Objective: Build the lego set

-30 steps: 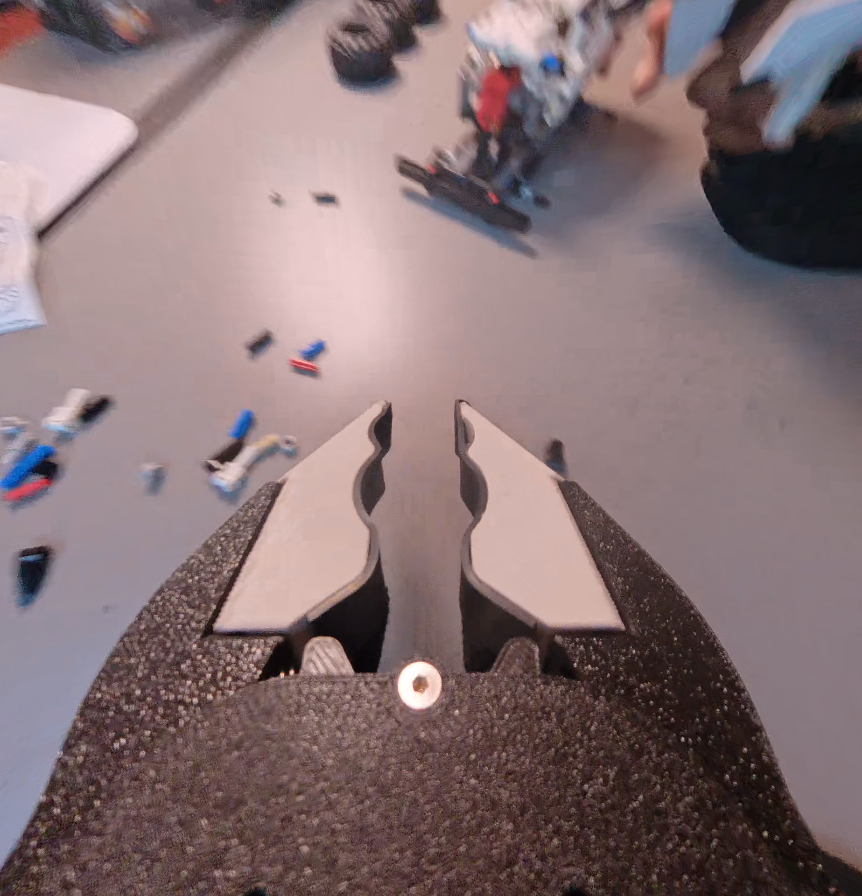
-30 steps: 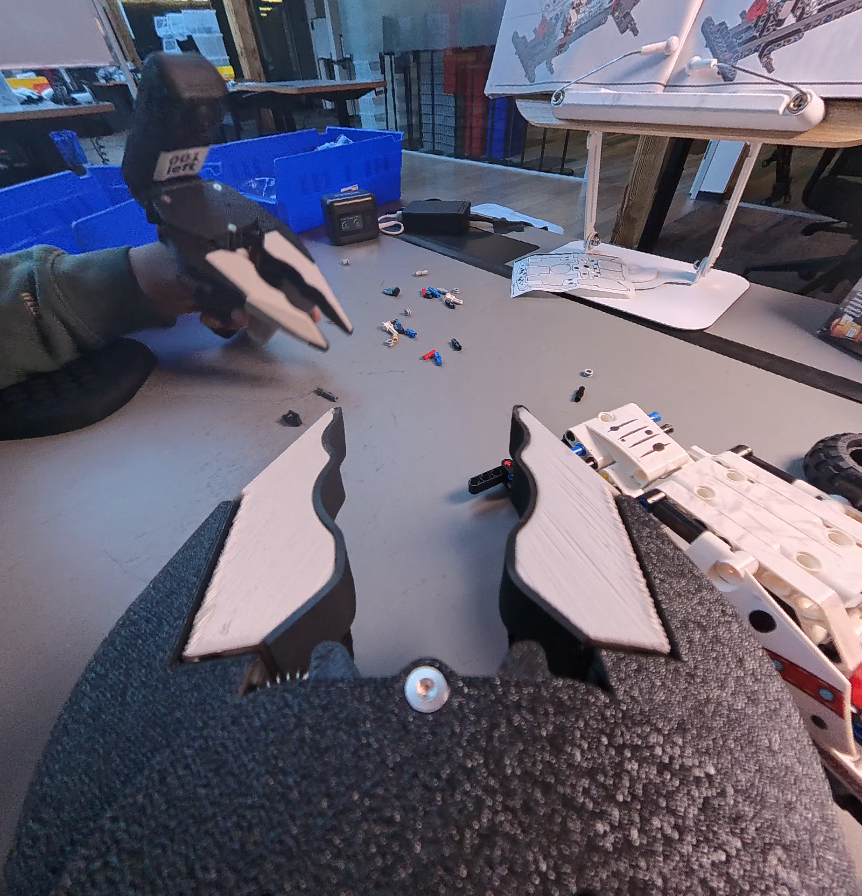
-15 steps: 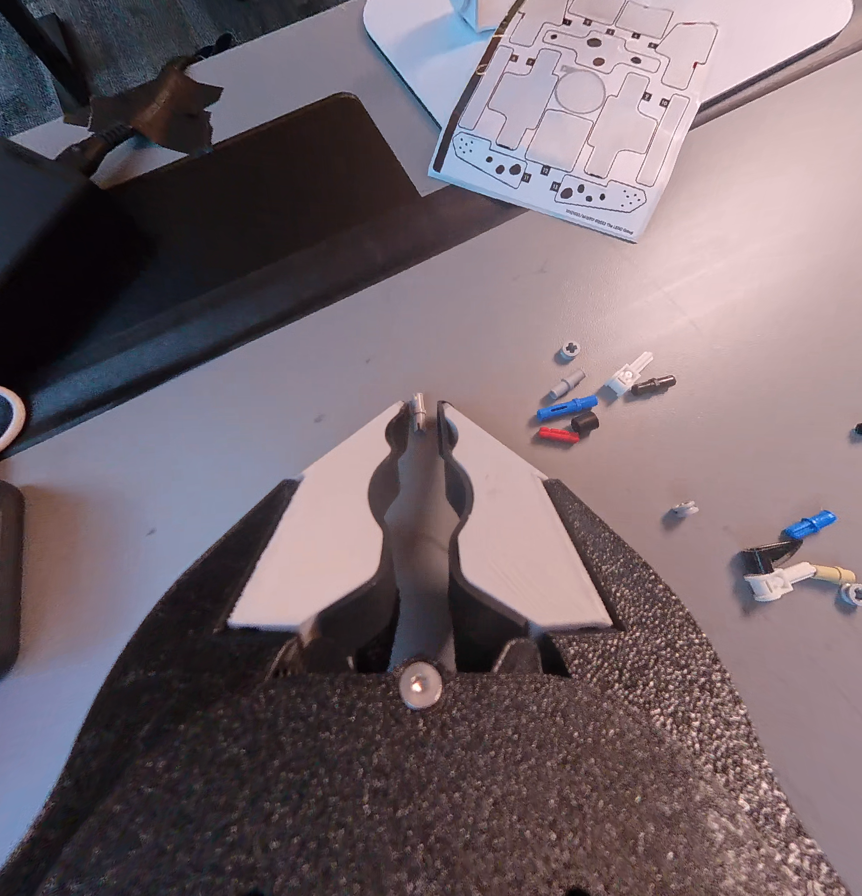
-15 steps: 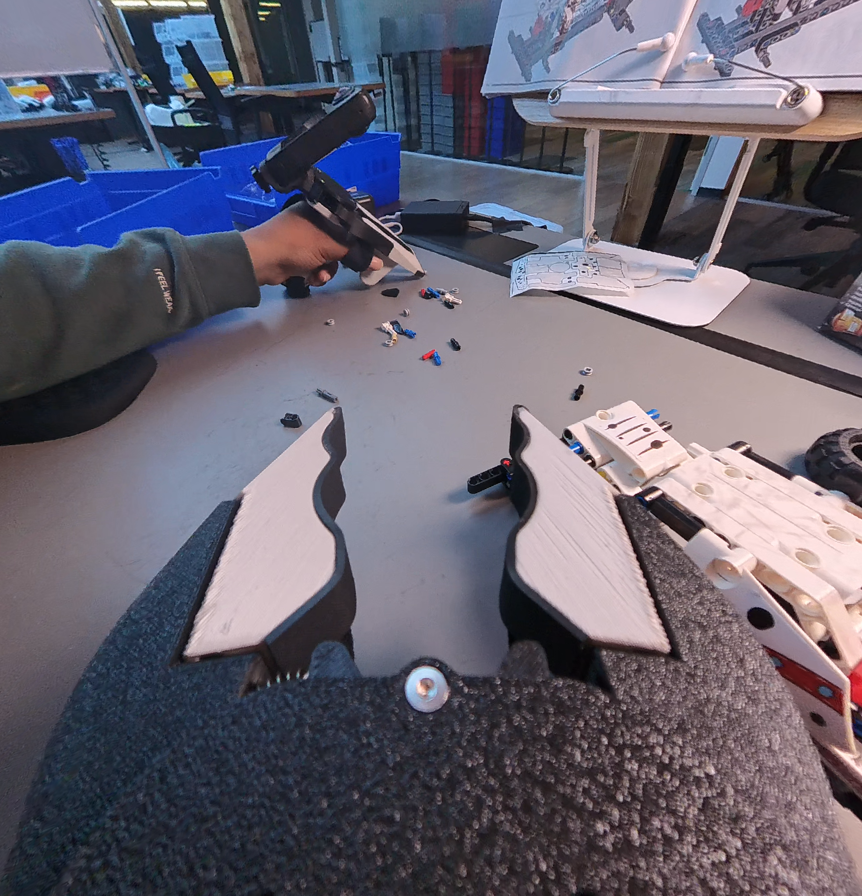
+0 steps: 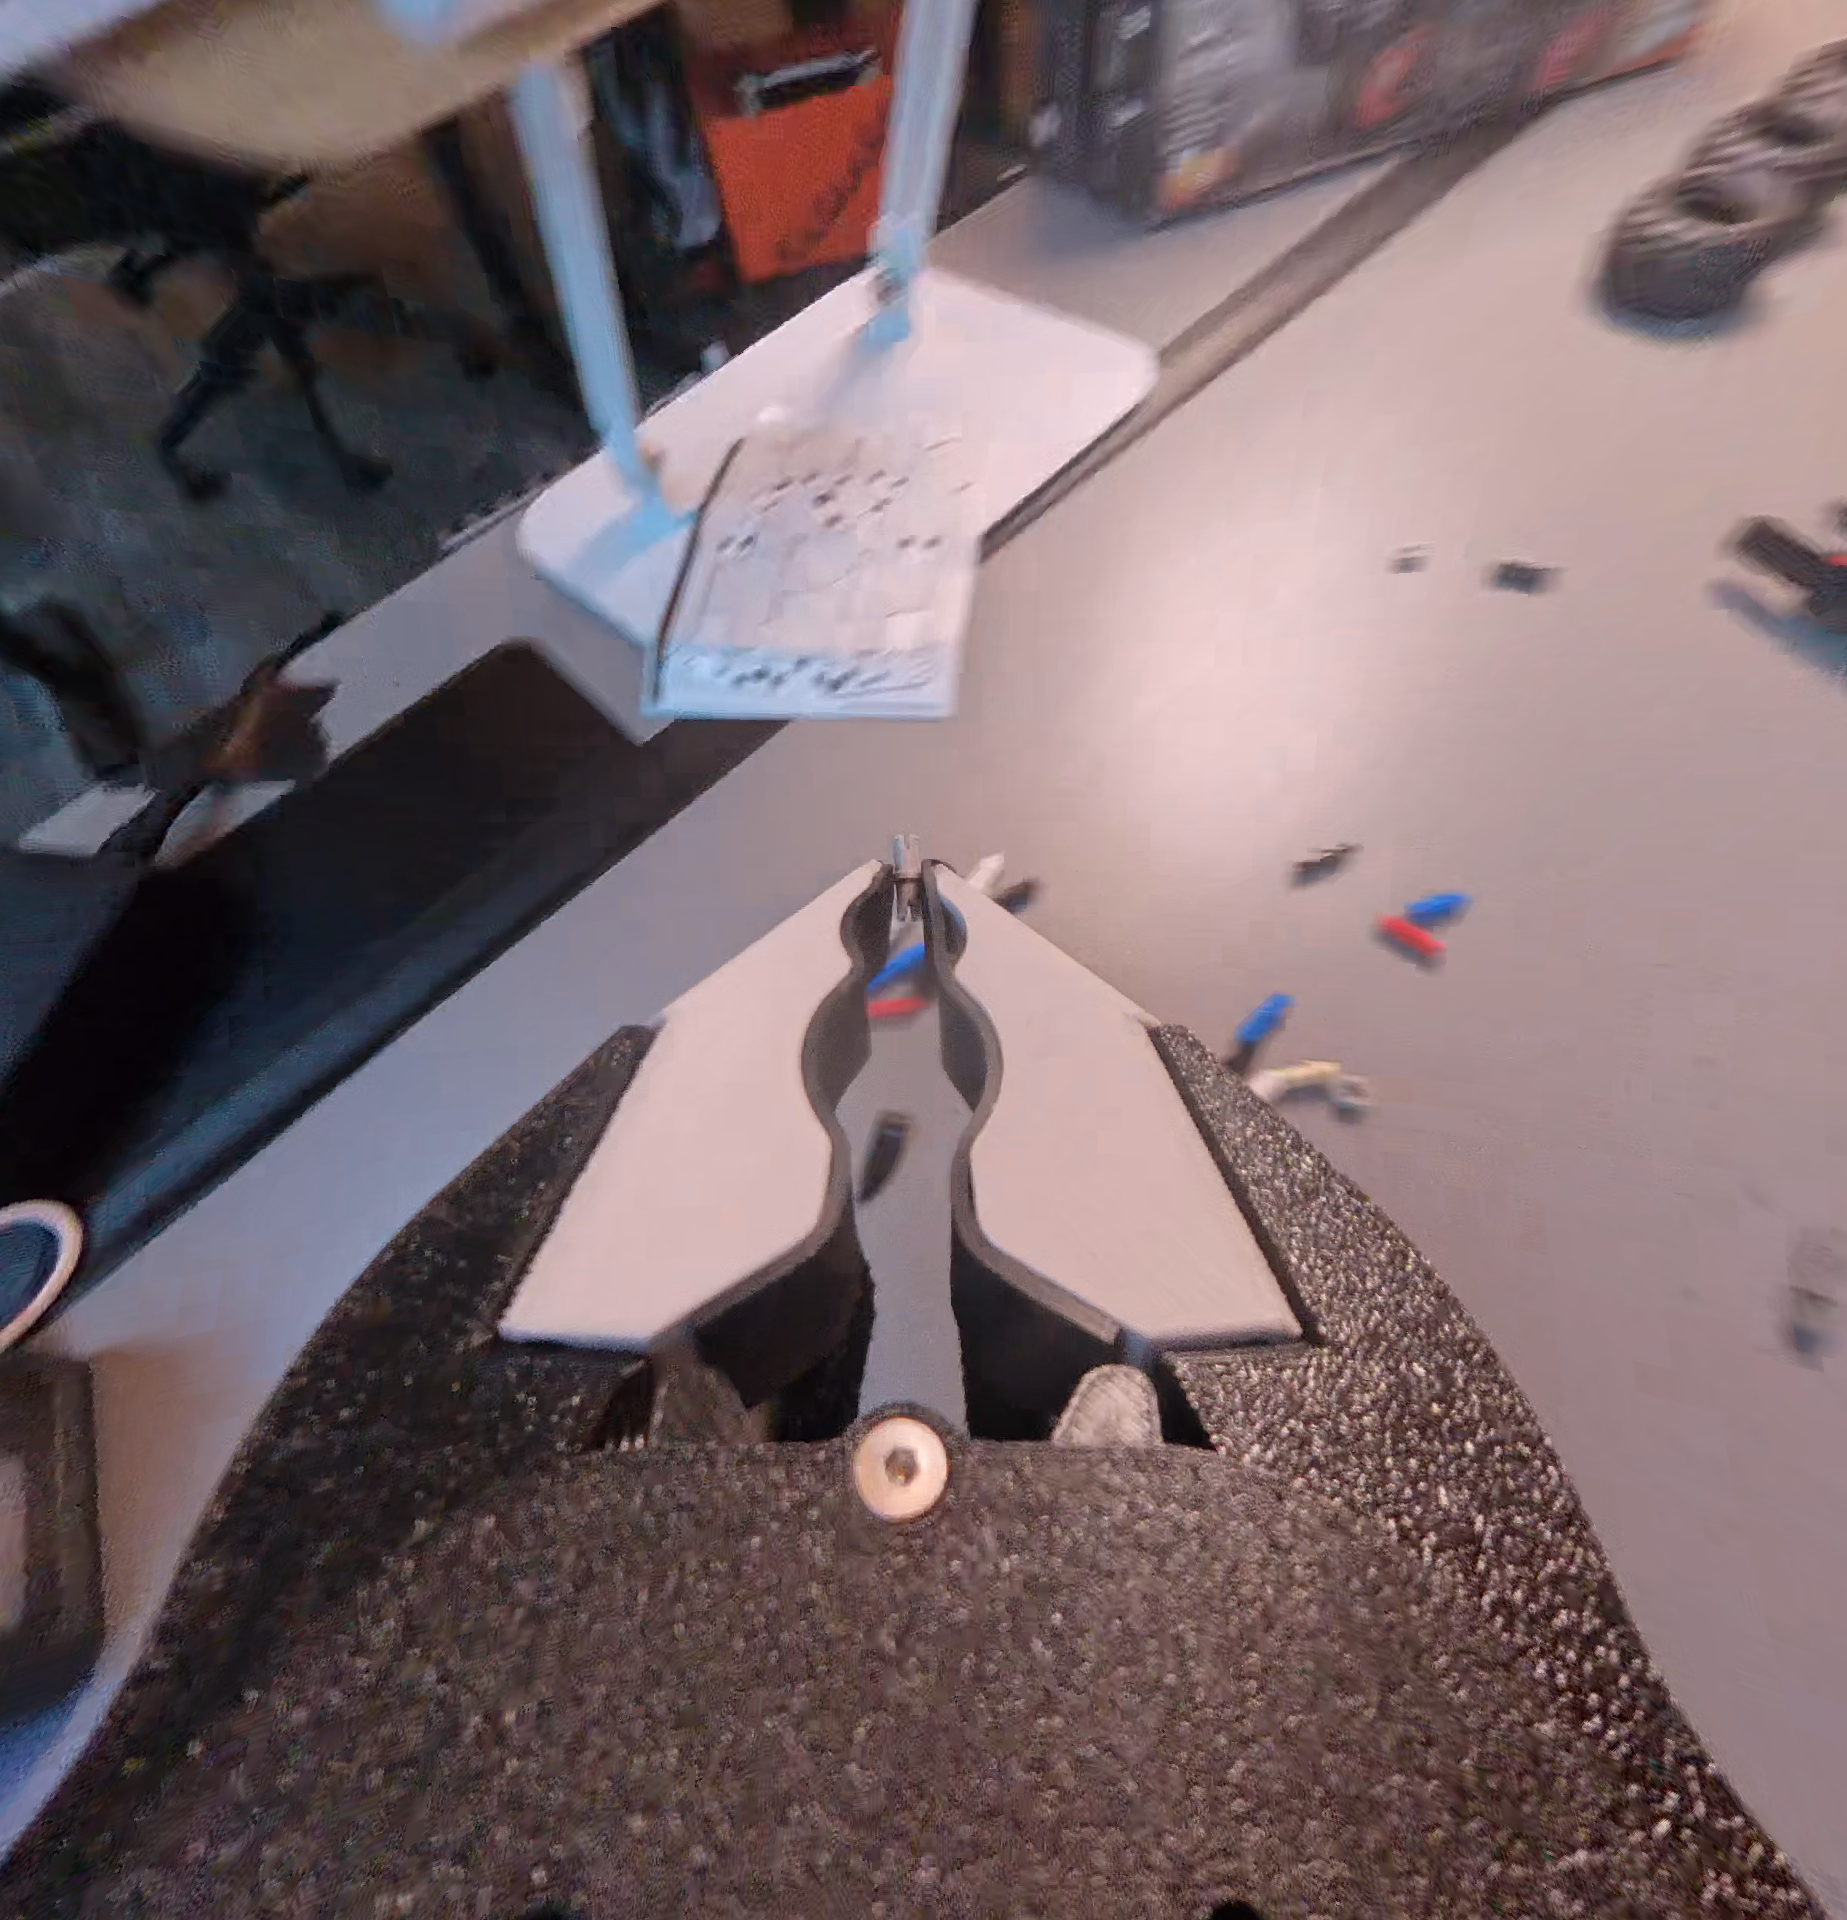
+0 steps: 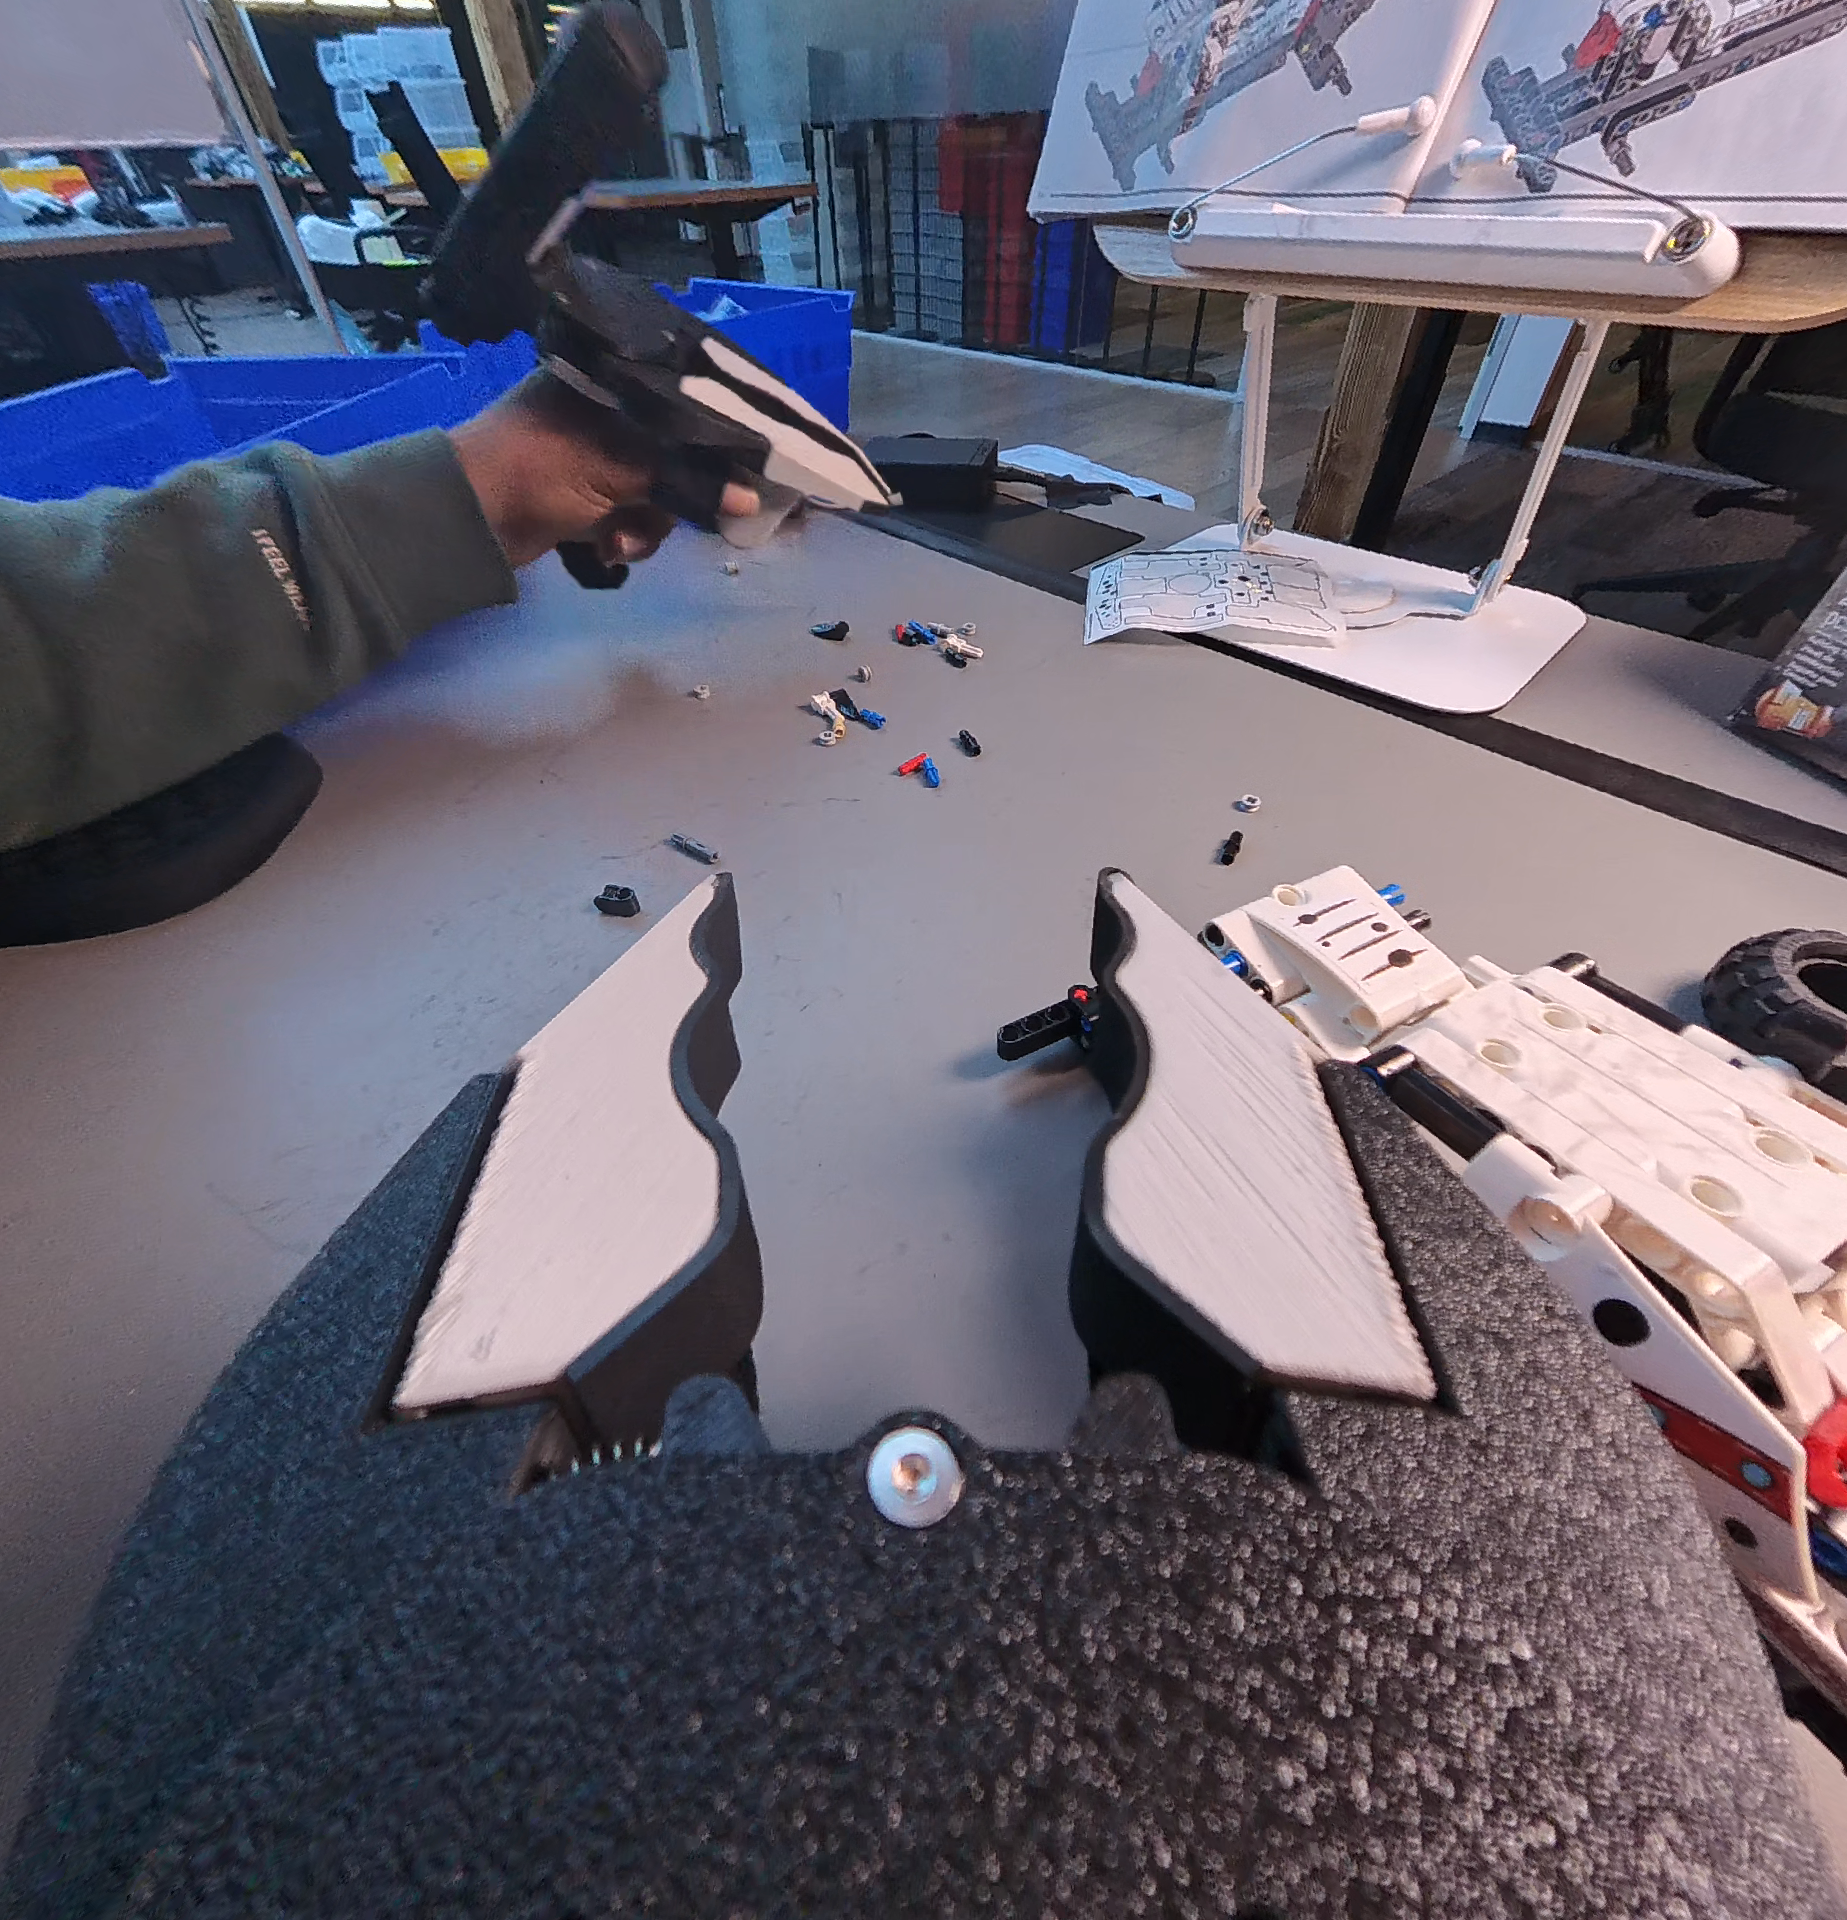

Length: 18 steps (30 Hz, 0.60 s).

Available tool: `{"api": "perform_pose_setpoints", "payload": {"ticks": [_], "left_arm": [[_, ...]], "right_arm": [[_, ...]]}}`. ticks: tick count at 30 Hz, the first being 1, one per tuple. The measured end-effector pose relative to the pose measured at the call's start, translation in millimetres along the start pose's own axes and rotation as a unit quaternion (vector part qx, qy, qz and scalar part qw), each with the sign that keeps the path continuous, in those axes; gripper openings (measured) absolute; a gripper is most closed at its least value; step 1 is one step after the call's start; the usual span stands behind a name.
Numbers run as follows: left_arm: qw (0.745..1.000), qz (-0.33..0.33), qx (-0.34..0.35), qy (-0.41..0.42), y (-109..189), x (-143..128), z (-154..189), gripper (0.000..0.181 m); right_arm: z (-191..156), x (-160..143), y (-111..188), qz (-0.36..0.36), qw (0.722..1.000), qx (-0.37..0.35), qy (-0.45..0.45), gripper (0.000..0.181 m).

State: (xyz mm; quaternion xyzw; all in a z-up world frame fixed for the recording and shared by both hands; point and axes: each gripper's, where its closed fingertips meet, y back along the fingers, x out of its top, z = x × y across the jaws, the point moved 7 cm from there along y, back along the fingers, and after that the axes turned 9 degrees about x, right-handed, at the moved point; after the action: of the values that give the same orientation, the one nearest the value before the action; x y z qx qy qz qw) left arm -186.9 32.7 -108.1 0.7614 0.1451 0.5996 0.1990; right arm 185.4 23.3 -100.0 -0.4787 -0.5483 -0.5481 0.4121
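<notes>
Grey and tiny, a connector pin (image 5: pixel 904 875) is sitting pinched at the very tip of the left claw (image 5: pixel 906 883), its end poking out past the fingertips. Half a second ago that claw was down on the desk (image 5: pixel 1418 748) beside the white book stand (image 5: pixel 1054 384), just closing round the pin; now it is lifting clear, and the left wrist view is smearing with the swing. From the right wrist view the left claw (image 6: pixel 877 497) is hanging in the air between the stand (image 6: pixel 1418 644) and the blue bins (image 6: pixel 275 405), a green sleeve (image 6: pixel 192 613) behind it.

The right claw (image 6: pixel 914 894) is holding spread and empty, exactly where it was a second ago, low over the desk on the near side of the stand. The half-built white lego car (image 6: pixel 1521 1122) is lying right against its right finger, with a loose black tyre (image 6: pixel 1802 997) just beyond. Scattered pins (image 6: pixel 898 707), blue, red and black, are lying on the desk between the car and the stand, next to the sticker sheet (image 6: pixel 1210 608).

So the pick looks done. Next, by my reading, that pin is travelling over to the car, and with such a slim hold at the tip it could twist or drop on the way.
</notes>
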Motion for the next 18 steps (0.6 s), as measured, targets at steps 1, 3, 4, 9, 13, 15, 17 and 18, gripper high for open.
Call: {"api": "perform_pose_setpoints", "payload": {"ticks": [1, 3, 4, 9, 13, 15, 17, 18], "left_arm": [[0.999, 0.016, -0.042, -0.019, 15, 8, 22, 0.005], [0.992, 0.016, -0.112, -0.057, 42, 6, 69, 0.005], [0.987, 0.005, -0.138, -0.080, 54, -2, 90, 0.005], [0.970, -0.054, -0.202, -0.127, 83, -48, 156, 0.005], [0.962, -0.096, -0.209, -0.148, 80, -67, 162, 0.005], [0.961, -0.100, -0.204, -0.156, 78, -68, 160, 0.005], [0.961, -0.097, -0.209, -0.152, 78, -68, 160, 0.005], [0.961, -0.100, -0.212, -0.151, 78, -69, 160, 0.006]], "right_arm": [[0, 0, 0, 0.000, 1.000, 0.000, 0.001, 0.068], [0, 0, 0, -0.001, 1.000, -0.001, 0.003, 0.068], [-1, 0, 0, -0.002, 1.000, -0.002, 0.003, 0.068], [-2, -3, -5, -0.022, 1.000, -0.004, 0.010, 0.067], [-5, -5, -10, -0.043, 0.999, -0.012, 0.030, 0.066], [-7, -6, -11, -0.047, 0.998, -0.019, 0.046, 0.066], [-10, -6, -11, -0.049, 0.997, -0.023, 0.061, 0.066], [-11, -6, -11, -0.051, 0.996, -0.024, 0.067, 0.066]]}}
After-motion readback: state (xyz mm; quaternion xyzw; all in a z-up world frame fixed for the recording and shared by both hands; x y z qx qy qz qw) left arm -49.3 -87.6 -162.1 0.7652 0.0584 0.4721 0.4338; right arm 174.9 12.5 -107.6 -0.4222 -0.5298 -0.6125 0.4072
